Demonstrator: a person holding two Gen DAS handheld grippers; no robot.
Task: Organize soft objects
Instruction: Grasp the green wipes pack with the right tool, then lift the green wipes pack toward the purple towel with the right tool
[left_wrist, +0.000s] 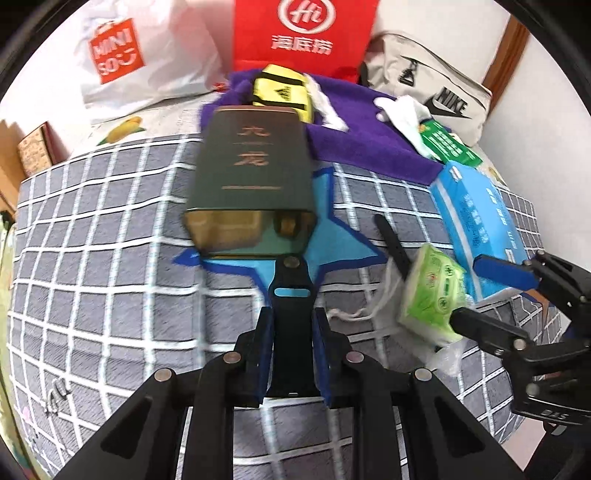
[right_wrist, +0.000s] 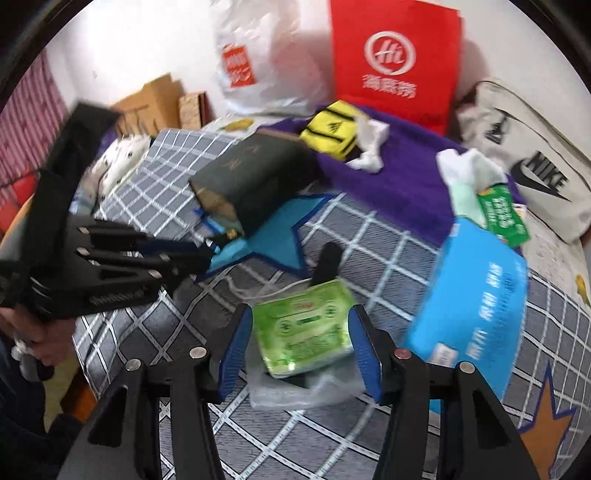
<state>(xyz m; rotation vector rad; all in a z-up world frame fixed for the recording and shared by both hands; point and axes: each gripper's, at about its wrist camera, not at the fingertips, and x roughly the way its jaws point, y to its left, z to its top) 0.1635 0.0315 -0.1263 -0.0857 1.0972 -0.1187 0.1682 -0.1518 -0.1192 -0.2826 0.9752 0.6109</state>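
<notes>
My left gripper (left_wrist: 291, 354) is shut on the black strap (left_wrist: 291, 291) of a dark green bag (left_wrist: 251, 177) with gold characters, held over the checked bed cover; it also shows in the right wrist view (right_wrist: 207, 254). My right gripper (right_wrist: 301, 347) is open, its blue pads either side of a green tissue pack (right_wrist: 306, 328) without clearly pressing it. The pack (left_wrist: 432, 288) lies on a clear plastic bag (right_wrist: 295, 391). A yellow pouch (left_wrist: 282, 92) and white cloths (right_wrist: 369, 144) lie on a purple towel (left_wrist: 373, 144).
A blue tissue box (right_wrist: 476, 310) lies right of the green pack. A green packet (right_wrist: 502, 214), a Nike tote (right_wrist: 535, 170), a red paper bag (right_wrist: 395, 62) and a white Miniso bag (left_wrist: 136, 55) stand at the back. Cardboard boxes (right_wrist: 155, 103) sit left.
</notes>
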